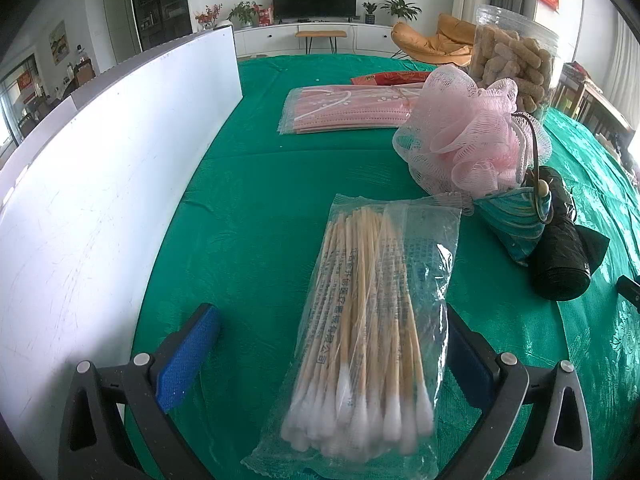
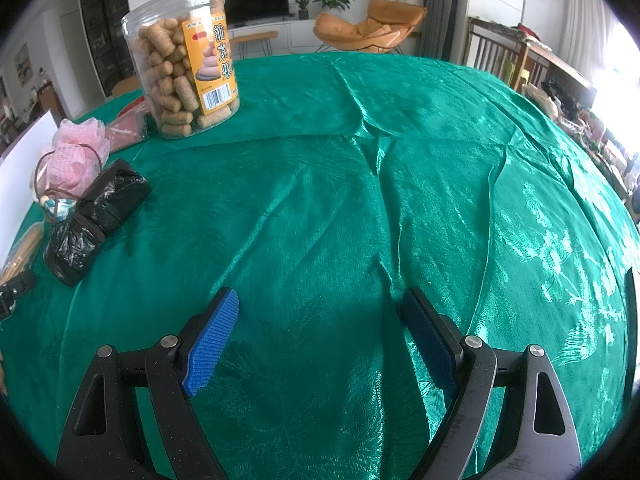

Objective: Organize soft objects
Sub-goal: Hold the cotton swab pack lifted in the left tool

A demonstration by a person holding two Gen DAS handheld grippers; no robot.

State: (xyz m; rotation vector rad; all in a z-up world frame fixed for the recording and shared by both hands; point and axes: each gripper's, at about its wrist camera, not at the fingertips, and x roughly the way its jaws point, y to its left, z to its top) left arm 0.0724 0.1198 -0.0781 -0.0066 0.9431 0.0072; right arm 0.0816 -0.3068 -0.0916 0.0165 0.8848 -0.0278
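The left gripper [image 1: 332,344] is held wide open, its jaws spread astride one bag of cotton swabs [image 1: 360,328] laid flat on the green tablecloth [image 1: 248,208], seemingly released or awaiting a grasp; the right gripper [image 2: 320,332] is kept open and empty over bare cloth; one pink bath pouf [image 1: 468,132], one mask packet [image 1: 344,110], two black rolls [image 2: 96,216] and one snack jar [image 2: 184,60] are counted nearby.

The table carries a wrinkled green cloth [image 2: 360,184]. Lying on it: a bag of cotton swabs [image 1: 368,320], a pack of pink face masks [image 1: 344,110], a pink bath pouf [image 1: 468,136], two black bag rolls [image 2: 96,216], a clear snack jar [image 2: 184,60], and an upright white board [image 1: 100,184] along one side.
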